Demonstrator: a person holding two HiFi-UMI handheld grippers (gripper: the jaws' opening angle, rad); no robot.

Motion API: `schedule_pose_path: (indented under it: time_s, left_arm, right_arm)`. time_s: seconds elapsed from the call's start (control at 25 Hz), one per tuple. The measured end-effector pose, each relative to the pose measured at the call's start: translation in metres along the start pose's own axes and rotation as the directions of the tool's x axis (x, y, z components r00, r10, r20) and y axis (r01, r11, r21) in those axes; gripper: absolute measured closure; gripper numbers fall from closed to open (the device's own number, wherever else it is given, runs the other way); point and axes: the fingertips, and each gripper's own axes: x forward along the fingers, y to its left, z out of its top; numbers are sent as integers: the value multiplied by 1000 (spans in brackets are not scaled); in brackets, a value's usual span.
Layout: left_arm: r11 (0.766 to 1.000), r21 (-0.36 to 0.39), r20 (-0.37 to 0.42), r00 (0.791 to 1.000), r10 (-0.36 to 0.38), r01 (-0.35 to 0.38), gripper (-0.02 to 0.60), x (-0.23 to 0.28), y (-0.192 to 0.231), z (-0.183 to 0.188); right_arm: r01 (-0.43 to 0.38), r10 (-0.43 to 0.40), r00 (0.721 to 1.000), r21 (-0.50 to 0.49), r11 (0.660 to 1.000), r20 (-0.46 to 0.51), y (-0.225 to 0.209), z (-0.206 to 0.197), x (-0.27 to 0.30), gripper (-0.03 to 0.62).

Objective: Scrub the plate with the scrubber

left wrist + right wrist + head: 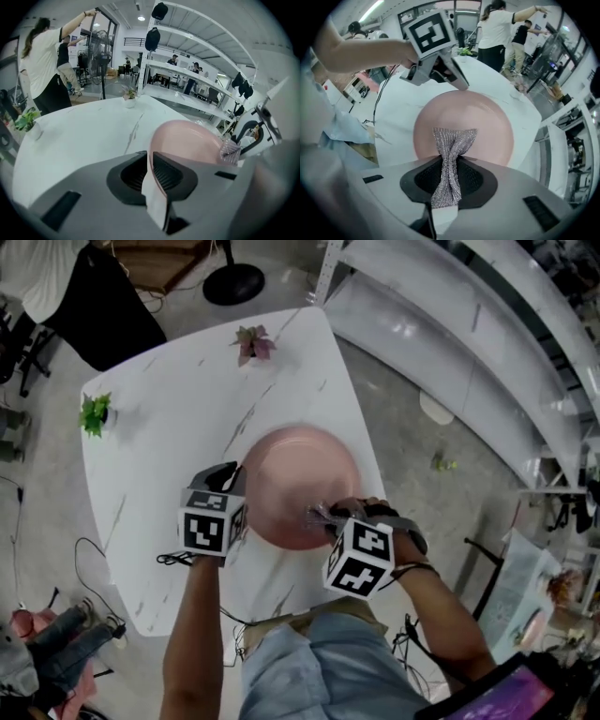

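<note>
A pink plate (302,482) rests on the white marble table (178,427), close to its near edge. My left gripper (235,486) is shut on the plate's left rim; in the left gripper view the rim (151,165) stands edge-on between the jaws. My right gripper (321,517) is shut on a silver mesh scrubber (451,149). The scrubber's free end fans out over the near part of the plate (487,119). The left gripper (458,84) shows at the plate's far rim in the right gripper view. The scrubber (229,151) also shows at the plate's right edge.
A small green plant (95,412) stands at the table's left edge, and a pink-leaved plant (254,341) at its far edge. White shelving (450,324) runs along the right. Cables (172,559) hang off the near left edge. People (44,61) stand beyond the table.
</note>
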Motion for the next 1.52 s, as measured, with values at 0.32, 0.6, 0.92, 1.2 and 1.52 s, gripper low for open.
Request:
schedule_pose_path:
  time_s: [0.32, 0.6, 0.92, 1.2, 1.52]
  left_arm:
    - [993, 11, 349, 931, 104, -115, 561, -135, -17, 82]
    - [966, -46, 701, 681, 212, -253, 563, -282, -50, 172]
    - [954, -38, 846, 498, 190, -299, 574, -346, -81, 188]
    - [957, -34, 846, 502, 181, -288, 574, -349, -86, 185]
    - [959, -25, 846, 504, 171, -283, 574, -350, -87, 186]
  right_arm:
    - [213, -347, 861, 356, 910, 372, -67, 39, -130, 494]
    - [273, -615, 399, 552, 788, 680, -72, 121, -283, 485]
    - [242, -652, 158, 611, 754, 742, -48, 147, -349, 479]
    - [264, -640, 158, 592, 761, 752, -38, 154, -345, 493]
    - [257, -646, 138, 603, 755, 751, -35, 157, -347, 493]
